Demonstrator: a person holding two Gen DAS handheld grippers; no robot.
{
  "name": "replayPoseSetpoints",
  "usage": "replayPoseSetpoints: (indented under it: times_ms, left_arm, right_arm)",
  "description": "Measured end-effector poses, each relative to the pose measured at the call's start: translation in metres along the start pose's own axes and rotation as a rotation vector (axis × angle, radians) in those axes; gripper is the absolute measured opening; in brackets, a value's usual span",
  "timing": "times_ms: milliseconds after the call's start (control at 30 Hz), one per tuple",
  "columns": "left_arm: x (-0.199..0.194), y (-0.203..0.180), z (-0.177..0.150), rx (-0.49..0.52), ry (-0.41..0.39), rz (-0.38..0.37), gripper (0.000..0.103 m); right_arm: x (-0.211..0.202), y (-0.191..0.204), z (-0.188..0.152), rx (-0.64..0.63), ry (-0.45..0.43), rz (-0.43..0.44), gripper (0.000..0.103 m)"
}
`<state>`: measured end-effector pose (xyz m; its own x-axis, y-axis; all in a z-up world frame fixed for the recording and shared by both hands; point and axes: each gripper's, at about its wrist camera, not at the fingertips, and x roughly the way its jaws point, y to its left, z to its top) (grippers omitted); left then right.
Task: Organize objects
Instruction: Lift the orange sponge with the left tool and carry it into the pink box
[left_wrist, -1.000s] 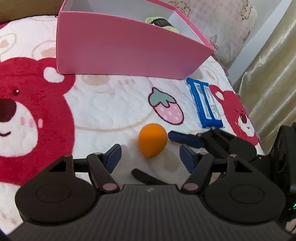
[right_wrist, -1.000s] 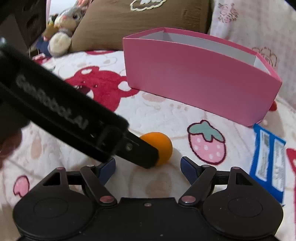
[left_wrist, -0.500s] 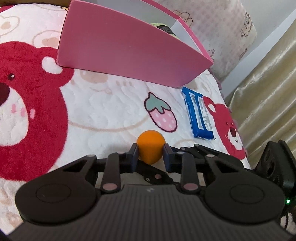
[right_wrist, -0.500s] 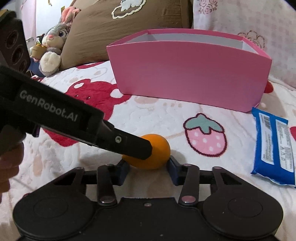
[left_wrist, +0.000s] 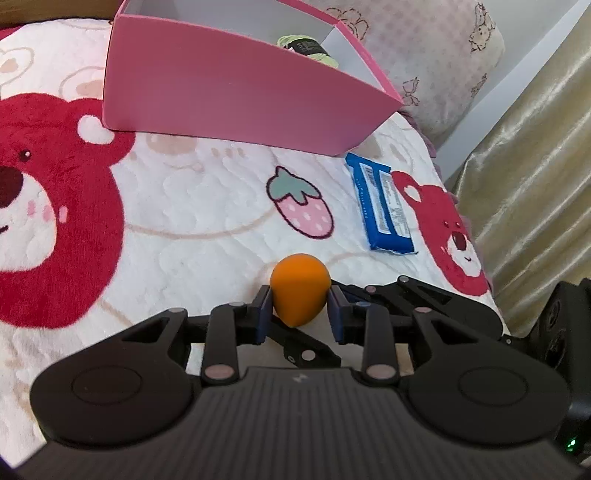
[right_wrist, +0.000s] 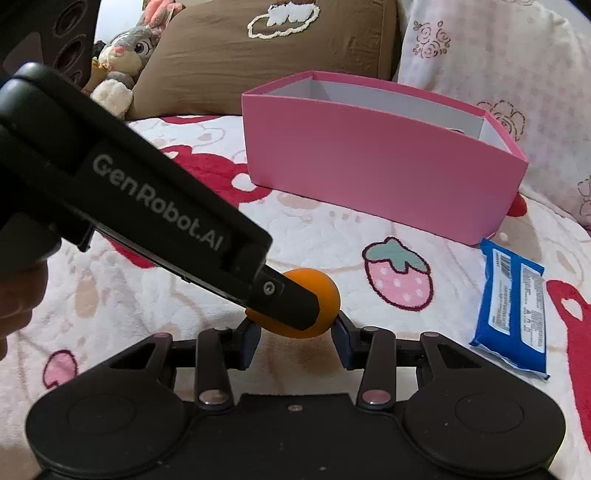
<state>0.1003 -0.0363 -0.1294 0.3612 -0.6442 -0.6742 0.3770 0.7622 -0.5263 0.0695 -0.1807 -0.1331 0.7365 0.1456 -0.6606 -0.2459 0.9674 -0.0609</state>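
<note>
Status: sorting partly done, as you can judge from the open pink cardboard box (left_wrist: 240, 92), which already holds one pale green item with a dark label (left_wrist: 306, 48) against its far wall; what that item is cannot be told. Outstanding: the orange egg-shaped sponge (left_wrist: 299, 291) and the blue foil-wrapped snack bar (left_wrist: 384, 210), both outside the box on the white plush blanket printed with red bears and strawberries (left_wrist: 184, 206). Item in hand: the sponge, smooth, matte, uniformly orange, rounded at one end and tapering toward the other, unmarked; it looks soft and likely to give under pressure. Location: low over the blanket, in front of the box and well apart from it, with the strawberry print between. Grip: you have your left gripper (left_wrist: 299, 314) with its jaws easing apart a little, blue pads against the sponge's two sides; your right gripper (right_wrist: 295, 332) is clamped on the same sponge from the other direction, its pads pressing the flanks. Whether the sponge rests on the blanket or is just clear of it cannot be told. Snack bar: flat, label side up, near the box's right corner, untouched.
</note>
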Motion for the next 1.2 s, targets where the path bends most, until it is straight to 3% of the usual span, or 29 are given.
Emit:
replayPoseSetpoints:
  times_ms: [233,333,433,667,1000,1200]
  left_arm:
    - [-0.015,-0.017,0.004,0.009,0.049,0.048,0.029]
    - [-0.017,-0.024,0.007,-0.005,0.085,0.079,0.029]
    - [-0.025,-0.033,0.009,-0.006,0.069,0.103,0.029]
    - [-0.052,-0.047,0.02,0.003,0.057,0.096,0.029]
    - [-0.105,-0.06,0.044,0.017,-0.042,0.059,0.029]
    - [-0.123,-0.073,0.059,0.077,-0.064,0.056,0.029]
  right_arm:
    - [-0.017,0.004,0.006,-0.005,0.018,0.015,0.047]
    - [-0.023,0.004,0.015,0.071,0.086,0.028,0.047]
    - [-0.028,-0.001,0.022,0.138,0.105,0.047,0.047]
    - [-0.053,0.005,0.041,0.086,0.08,0.039,0.047]
    - [-0.089,0.005,0.091,0.043,0.032,0.101,0.047]
    - [-0.105,0.006,0.114,-0.005,0.003,0.086,0.047]
